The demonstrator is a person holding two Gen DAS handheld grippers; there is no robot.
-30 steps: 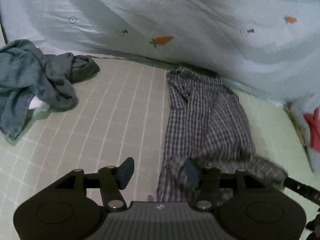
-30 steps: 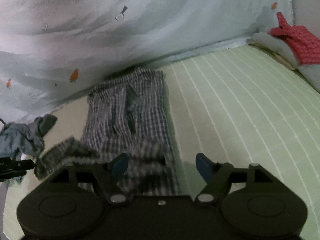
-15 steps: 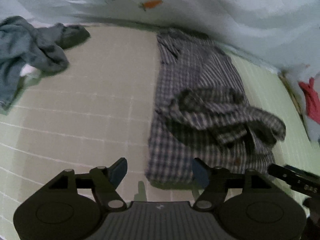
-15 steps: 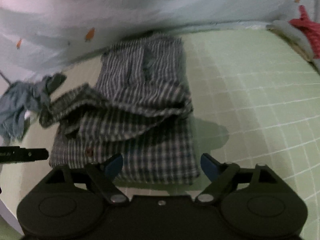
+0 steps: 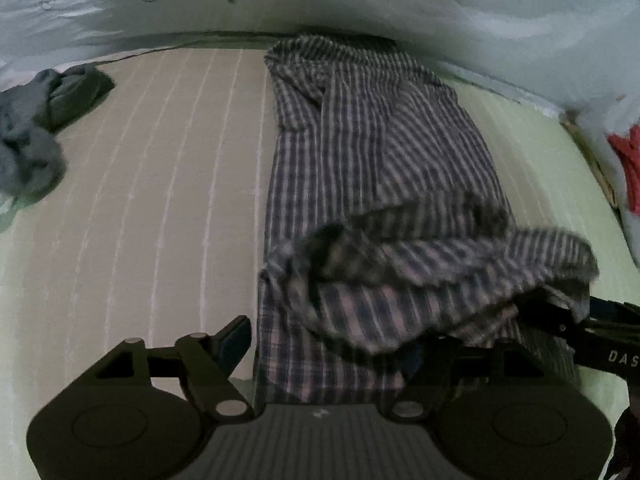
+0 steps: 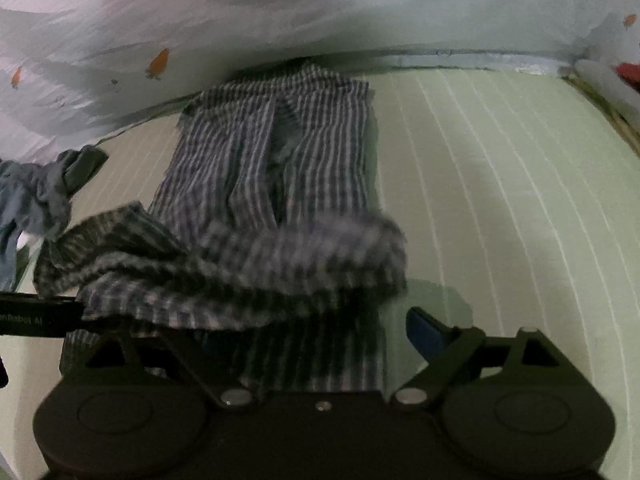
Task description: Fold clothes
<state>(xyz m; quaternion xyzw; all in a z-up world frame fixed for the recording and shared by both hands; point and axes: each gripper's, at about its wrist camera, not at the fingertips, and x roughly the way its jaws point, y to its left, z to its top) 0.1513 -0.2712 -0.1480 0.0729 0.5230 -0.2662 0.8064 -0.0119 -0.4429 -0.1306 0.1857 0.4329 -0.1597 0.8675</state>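
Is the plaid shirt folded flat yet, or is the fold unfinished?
Unfinished. The plaid shirt lies lengthwise on the mat, but its near end is bunched in a loose, blurred roll, not flat.

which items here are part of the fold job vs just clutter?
In the job:
- plaid shirt, near end bunched up across itself
- left tool, open, at the shirt's near edge
- right tool, open, same edge

Lying about:
- crumpled grey-blue garment, possibly next to fold
- carrot-print sheet behind
- red cloth
- green striped mat underneath
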